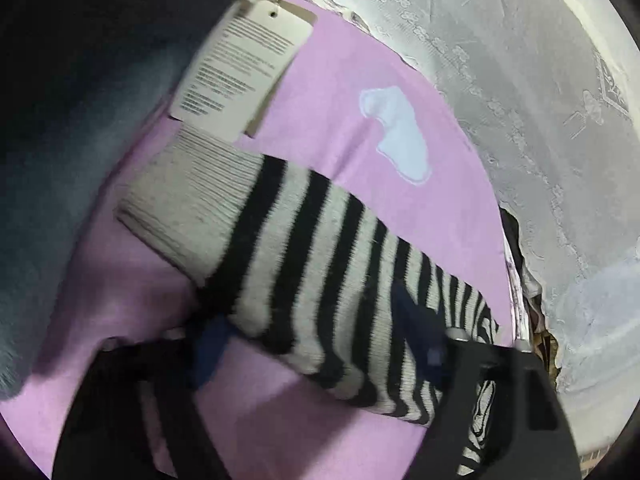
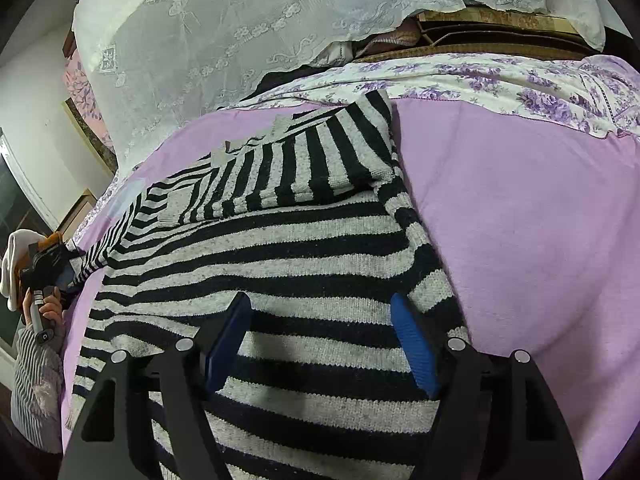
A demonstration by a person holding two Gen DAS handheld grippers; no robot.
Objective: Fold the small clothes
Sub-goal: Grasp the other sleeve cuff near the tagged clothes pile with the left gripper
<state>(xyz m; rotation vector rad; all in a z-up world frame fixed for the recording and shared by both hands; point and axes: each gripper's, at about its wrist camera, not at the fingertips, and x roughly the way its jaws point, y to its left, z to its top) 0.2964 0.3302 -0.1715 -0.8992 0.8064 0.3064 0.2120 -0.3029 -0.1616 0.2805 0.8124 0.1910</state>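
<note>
A striped knit sweater (image 2: 280, 240) is spread on a pink blanket (image 2: 520, 220) over a bed.

One sleeve (image 2: 320, 152) is seen folded across the sweater's far part, with a white lace cover (image 2: 224, 28) beyond it. The right claw (image 2: 320, 344) is held open above the near body of the sweater, nothing gripped. The left claw (image 1: 316, 344) is set astride the other sleeve (image 1: 280, 248), near its ribbed cuff (image 1: 188, 208) and paper tags (image 1: 240, 68); whether the sleeve is pinched cannot be told.
</note>
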